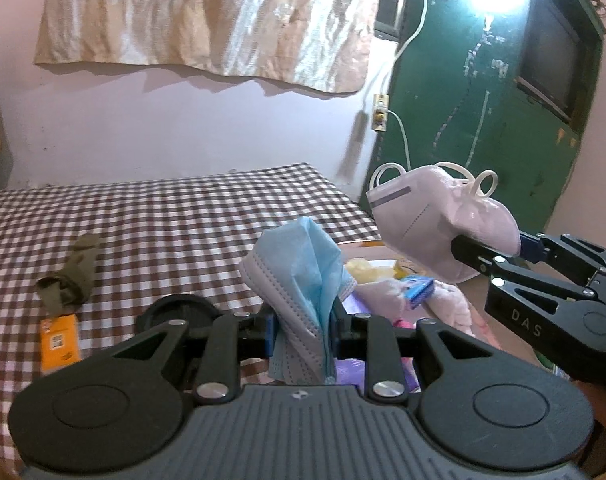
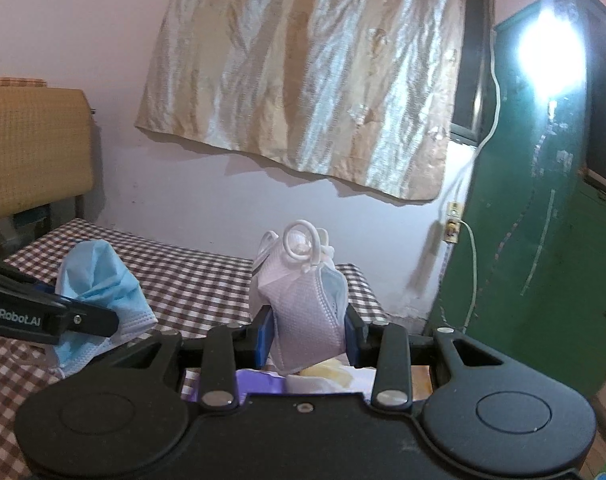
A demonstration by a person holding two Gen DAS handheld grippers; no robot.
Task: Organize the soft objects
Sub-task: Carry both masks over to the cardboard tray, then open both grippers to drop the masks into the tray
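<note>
Left wrist view: the left gripper (image 1: 301,332) fingers clench one blue surgical mask (image 1: 303,280) above the checkered bed (image 1: 163,220); one olive sock (image 1: 69,280) and one orange box (image 1: 59,342) lie there.

Right wrist view: the right gripper (image 2: 307,332) fingers clench one white respirator mask (image 2: 303,304).

Left tool (image 1: 301,330) clamps blue mask (image 1: 303,276) above checkered cloth (image 1: 163,216).

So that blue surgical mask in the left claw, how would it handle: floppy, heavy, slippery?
The blue surgical mask is probably very floppy: it crumples and folds between the left claw pads and its lower edge droops. It looks light, since a pinch on one bunched part carries it. It seems unlikely to slip, though loose pleats may snag.
</note>
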